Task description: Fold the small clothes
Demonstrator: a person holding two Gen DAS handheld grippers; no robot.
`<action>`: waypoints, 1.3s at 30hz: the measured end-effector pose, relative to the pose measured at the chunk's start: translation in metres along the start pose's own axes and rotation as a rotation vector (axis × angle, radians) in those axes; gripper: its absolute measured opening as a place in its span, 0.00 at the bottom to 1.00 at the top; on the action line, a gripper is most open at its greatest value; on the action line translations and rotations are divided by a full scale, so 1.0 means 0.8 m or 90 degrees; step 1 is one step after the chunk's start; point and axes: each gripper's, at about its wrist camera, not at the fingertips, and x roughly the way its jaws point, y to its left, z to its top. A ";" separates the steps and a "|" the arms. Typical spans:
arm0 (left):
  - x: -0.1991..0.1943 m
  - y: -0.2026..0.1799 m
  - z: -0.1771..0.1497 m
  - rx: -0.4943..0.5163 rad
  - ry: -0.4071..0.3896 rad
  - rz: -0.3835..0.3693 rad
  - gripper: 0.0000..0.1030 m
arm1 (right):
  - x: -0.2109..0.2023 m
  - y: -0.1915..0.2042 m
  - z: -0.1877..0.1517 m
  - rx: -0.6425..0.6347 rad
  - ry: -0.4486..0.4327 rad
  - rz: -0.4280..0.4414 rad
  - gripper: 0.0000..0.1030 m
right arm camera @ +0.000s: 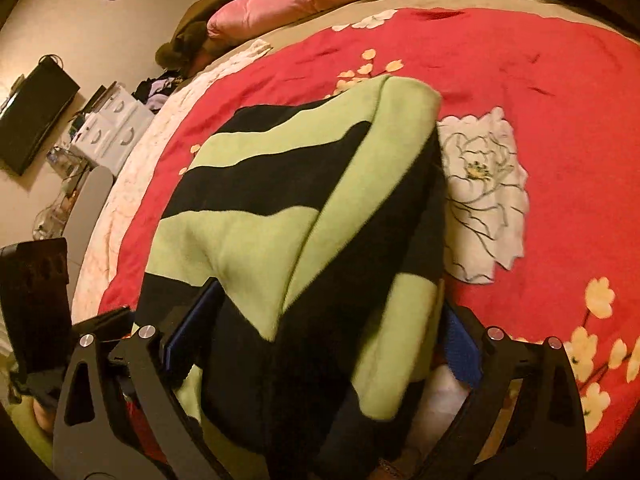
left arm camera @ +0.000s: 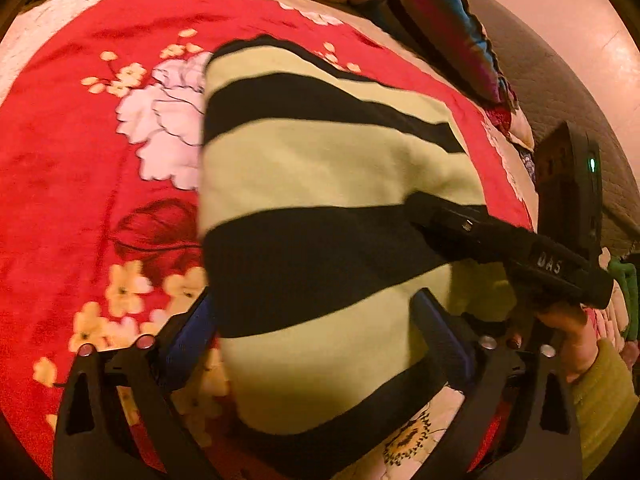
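We have the striped sweater (left arm camera: 320,208) lying part-folded on the bed (left arm camera: 80,184). Left gripper (left arm camera: 316,332) and right gripper (right arm camera: 328,328) both straddle its near hem, jaws wide, gripping nothing. Risk: thick layers bunch or slip on closing, skewing our fold.

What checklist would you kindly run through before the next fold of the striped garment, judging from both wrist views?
1. Striped garment lies on the red floral blanket: ok.
2. Left claw spread wide, cloth between its fingers: ok; whether it grips, cannot tell.
3. Right claw spread wide around the near edge: ok; grip, cannot tell.
4. One side already folded over, seen in the right wrist view: ok, though the layers look rumpled.
5. Right claw body lies across the garment in the left wrist view: not ok for folding that side.
6. Near hem aligned: cannot tell, blurred.
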 end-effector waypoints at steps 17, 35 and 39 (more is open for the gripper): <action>-0.025 0.004 0.003 -0.007 -0.023 -0.011 0.56 | -0.013 0.023 0.011 -0.019 -0.007 0.025 0.58; -0.115 0.040 -0.009 -0.021 -0.080 0.008 0.49 | -0.025 0.104 0.003 -0.043 -0.028 0.072 0.53; -0.133 0.052 -0.018 -0.021 -0.087 0.023 0.49 | -0.020 0.127 -0.004 -0.048 -0.029 0.083 0.53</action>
